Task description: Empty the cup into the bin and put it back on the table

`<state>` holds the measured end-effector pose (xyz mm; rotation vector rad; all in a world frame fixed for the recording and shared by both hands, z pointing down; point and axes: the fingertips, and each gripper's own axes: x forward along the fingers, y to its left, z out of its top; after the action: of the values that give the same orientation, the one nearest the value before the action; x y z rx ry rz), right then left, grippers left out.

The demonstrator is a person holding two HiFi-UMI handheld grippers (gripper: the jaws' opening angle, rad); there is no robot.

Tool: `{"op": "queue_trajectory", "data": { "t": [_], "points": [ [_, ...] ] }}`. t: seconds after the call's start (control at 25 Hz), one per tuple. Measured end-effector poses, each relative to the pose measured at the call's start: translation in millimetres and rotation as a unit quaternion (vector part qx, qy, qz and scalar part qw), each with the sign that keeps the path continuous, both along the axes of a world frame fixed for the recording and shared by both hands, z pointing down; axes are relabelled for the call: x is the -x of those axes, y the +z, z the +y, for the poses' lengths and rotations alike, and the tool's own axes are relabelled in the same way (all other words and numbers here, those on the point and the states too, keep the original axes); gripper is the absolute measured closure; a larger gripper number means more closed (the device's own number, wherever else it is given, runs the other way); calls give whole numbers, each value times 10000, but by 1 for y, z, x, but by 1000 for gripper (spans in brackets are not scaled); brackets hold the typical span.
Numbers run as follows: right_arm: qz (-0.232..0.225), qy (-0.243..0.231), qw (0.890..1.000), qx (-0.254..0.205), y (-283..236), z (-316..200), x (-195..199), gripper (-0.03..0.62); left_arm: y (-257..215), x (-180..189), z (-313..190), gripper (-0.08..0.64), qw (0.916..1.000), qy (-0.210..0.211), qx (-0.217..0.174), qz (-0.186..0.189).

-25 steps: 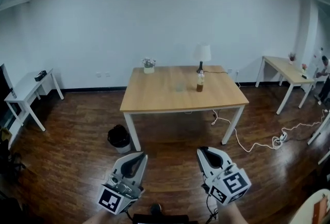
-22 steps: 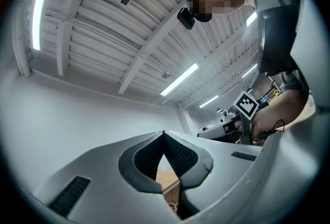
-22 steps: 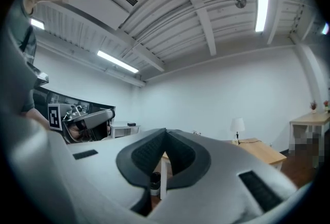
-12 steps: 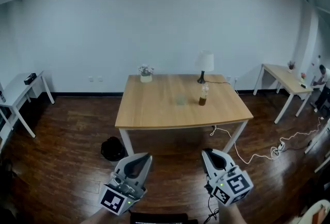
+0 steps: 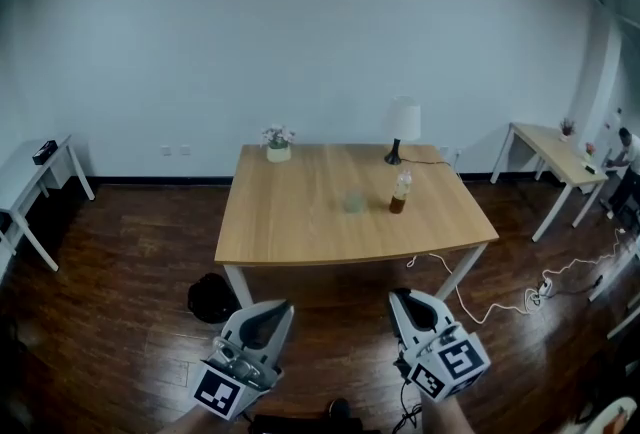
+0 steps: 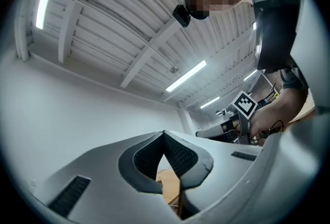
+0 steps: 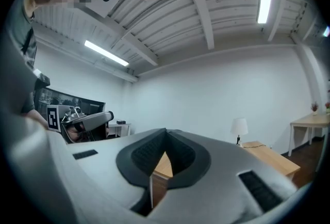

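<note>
Left claw point(image 5: 275, 308) and right claw point(image 5: 400, 297) closed, empty, above open floor point(image 5: 120, 322). Cup point(image 5: 353, 201) mid-surface point(image 5: 290, 232), away from edges. Bin point(image 5: 211, 297) beside near-left leg.

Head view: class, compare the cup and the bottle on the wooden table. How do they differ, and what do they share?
The bottle is tall and narrow; the cup is short and squat.
The bottle shows brown liquid in its lower part; the cup's contents cannot be made out.
The bottle stands right of the cup, nearer the lamp.
Both are see-through, upright and apart from each other on the table.
</note>
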<state>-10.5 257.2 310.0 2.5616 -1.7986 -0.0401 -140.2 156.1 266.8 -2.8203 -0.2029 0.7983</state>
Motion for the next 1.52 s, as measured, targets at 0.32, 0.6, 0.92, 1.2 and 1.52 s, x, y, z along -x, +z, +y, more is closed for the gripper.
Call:
{"op": "queue_trajectory", "data": {
  "t": [0.32, 0.6, 0.92, 1.2, 1.52],
  "points": [
    [-33, -129, 9999, -26, 9, -36, -73, 593, 3, -77, -28, 569, 9999, -58, -95, -53],
    [-93, -343, 9994, -22, 3, -68, -148, 592, -10, -154, -48, 569, 9994, -255, -215, -49],
    [-98, -618, 9980, 51, 10, -101, -218, 592, -10, -226, -68, 569, 9988, -430, -203, -101],
    [-140, -484, 9987, 89, 13, -128, -269, 592, -3, -272, -100, 569, 9991, -370, -105, -193],
    [-115, -192, 9992, 332, 20, -175, -323, 592, -4, -325, -152, 569, 9999, -99, -54, -120]
  ]
}}
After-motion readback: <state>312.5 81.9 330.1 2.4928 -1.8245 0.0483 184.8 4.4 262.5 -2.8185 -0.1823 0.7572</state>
